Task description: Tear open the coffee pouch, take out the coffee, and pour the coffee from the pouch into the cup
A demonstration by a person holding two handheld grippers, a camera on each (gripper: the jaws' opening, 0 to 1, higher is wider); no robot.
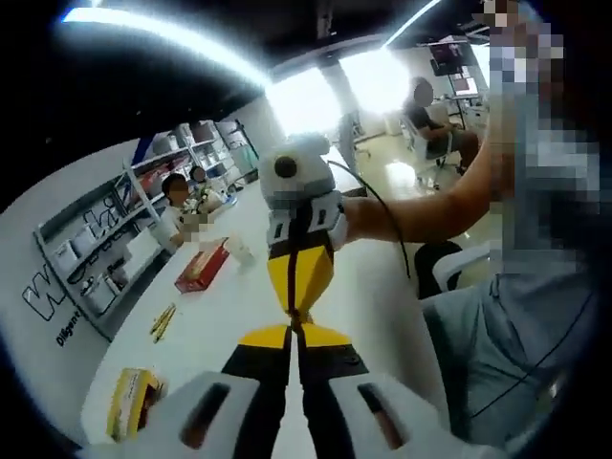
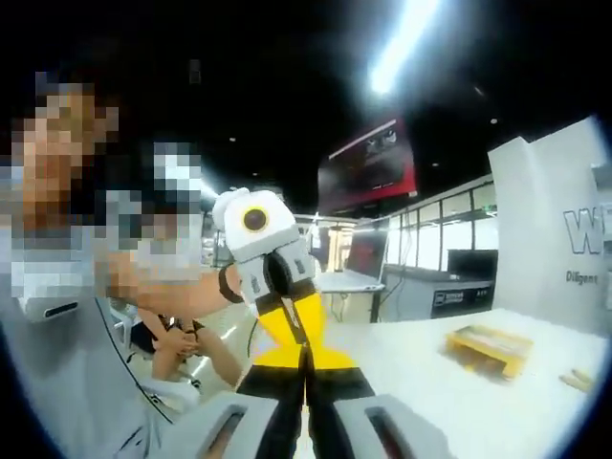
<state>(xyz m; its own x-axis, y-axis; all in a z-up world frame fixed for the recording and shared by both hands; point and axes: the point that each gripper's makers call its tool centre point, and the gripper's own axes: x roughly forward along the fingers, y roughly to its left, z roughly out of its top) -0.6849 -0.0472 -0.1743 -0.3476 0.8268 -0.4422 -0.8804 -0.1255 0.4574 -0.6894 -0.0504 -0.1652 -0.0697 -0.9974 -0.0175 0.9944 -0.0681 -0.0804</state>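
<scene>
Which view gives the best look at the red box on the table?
The left gripper view: the red box lies in plain sight on the white table, past the yellow pouch that both tools pinch. The right gripper view faces the other way, toward a yellow box.

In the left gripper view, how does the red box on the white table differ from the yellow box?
Colour: the red box is red, the yellow box yellow. Place: the red box lies farther along the table, the yellow box nearer the camera. Both lie flat on the white table.
</scene>
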